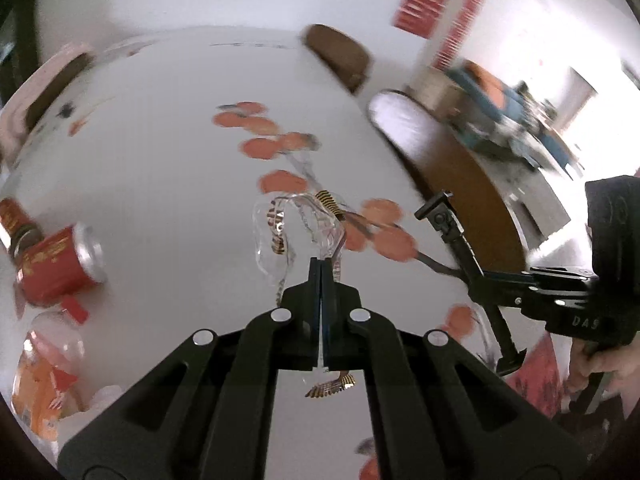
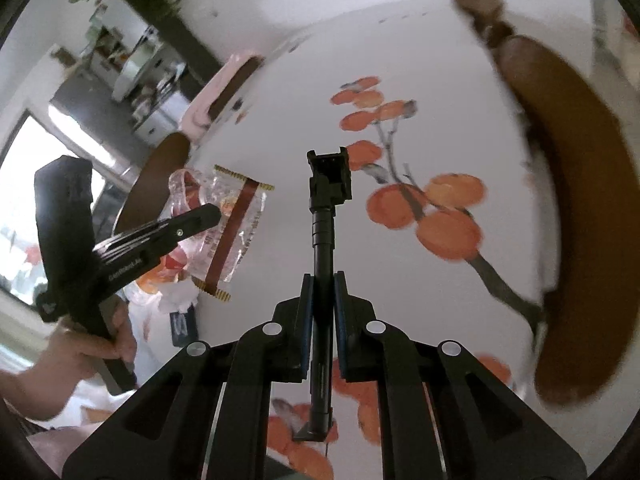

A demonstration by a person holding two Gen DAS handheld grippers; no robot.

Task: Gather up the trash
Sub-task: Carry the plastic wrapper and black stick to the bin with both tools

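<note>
While the left gripper (image 1: 322, 264) had its jaws pressed together on one clear wrapper (image 1: 296, 232) with a brown band and gold serrated ends, the wrapper hung crumpled above the middle of the counter (image 1: 160, 168), part of it trailing below the jaws. The right gripper (image 2: 322, 280) pinched one black rod (image 2: 323, 236), a jointed tool with a clip-like head, which ran lengthwise between its jaws and stuck out past both ends. Two grippers showed, each held in a hand (image 2: 92, 344).

Near the counter's left edge lay one red can (image 1: 60, 264) on its side, with a second red item (image 1: 16, 220) just beside it, too cut off to name. One orange-labelled clear bottle (image 1: 48, 376) lay nearer, at the left corner. The cloth on the counter carried printed orange fruit (image 2: 424, 216) on dark branches. Brown chair backs (image 2: 576, 184) stood along the right edge, another (image 1: 340, 56) at the far edge.
</note>
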